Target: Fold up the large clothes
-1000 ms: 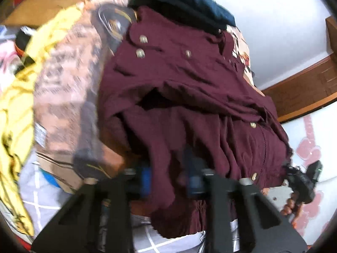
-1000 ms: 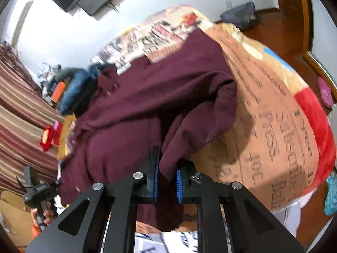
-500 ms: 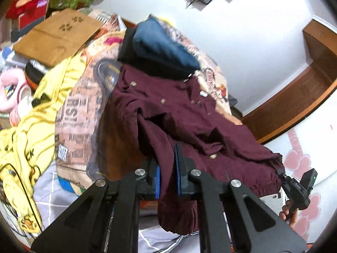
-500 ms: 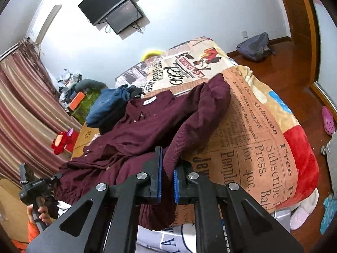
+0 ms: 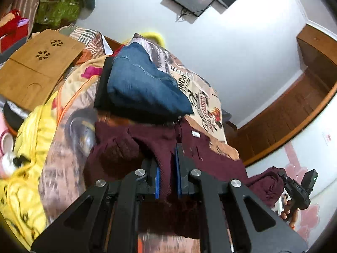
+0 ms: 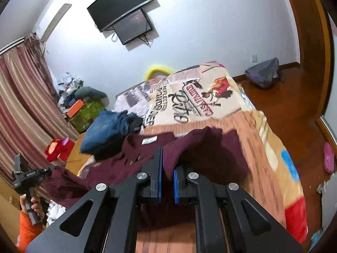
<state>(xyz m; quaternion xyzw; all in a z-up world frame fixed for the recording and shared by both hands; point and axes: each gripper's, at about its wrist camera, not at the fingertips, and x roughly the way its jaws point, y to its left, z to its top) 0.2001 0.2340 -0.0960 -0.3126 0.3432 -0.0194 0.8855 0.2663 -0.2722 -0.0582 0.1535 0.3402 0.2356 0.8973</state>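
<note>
- The maroon shirt (image 5: 130, 147) lay on the bed (image 6: 259, 147), collar end toward the far side near the jeans (image 5: 139, 86), with its near hem lifted off the blanket.
- The left gripper (image 5: 167, 177) was clenched on a bunched fold of the shirt, cloth pinched between its 2 blue pads.
- The right gripper (image 6: 167, 181) was likewise clamped on the shirt's other near edge, the fabric (image 6: 189, 143) draping from its jaws back to the bed.
- In the left view the right gripper (image 5: 299, 187) showed at the far right with cloth trailing from it; in the right view the left gripper (image 6: 27, 175) showed at the left, held in a hand (image 6: 34, 207).
- Judged from its sag and ribbed look, the shirt was soft, limp and fairly heavy for its size; it would stretch and droop between the 2 grips, not hold a line.
- It seemed not slippery or fragile, so a firm pinch would do.
- The best hold looked to be the hem corners or side seams, kept well apart so the cloth hung flat.
- A white label (image 6: 149, 140) marked the collar, a likely aim for the fold.
- A wooden tray (image 5: 35, 67) and yellow cloth (image 5: 23, 147) lay beside the bed; 2 screens (image 6: 126, 14) hung on the wall.
</note>
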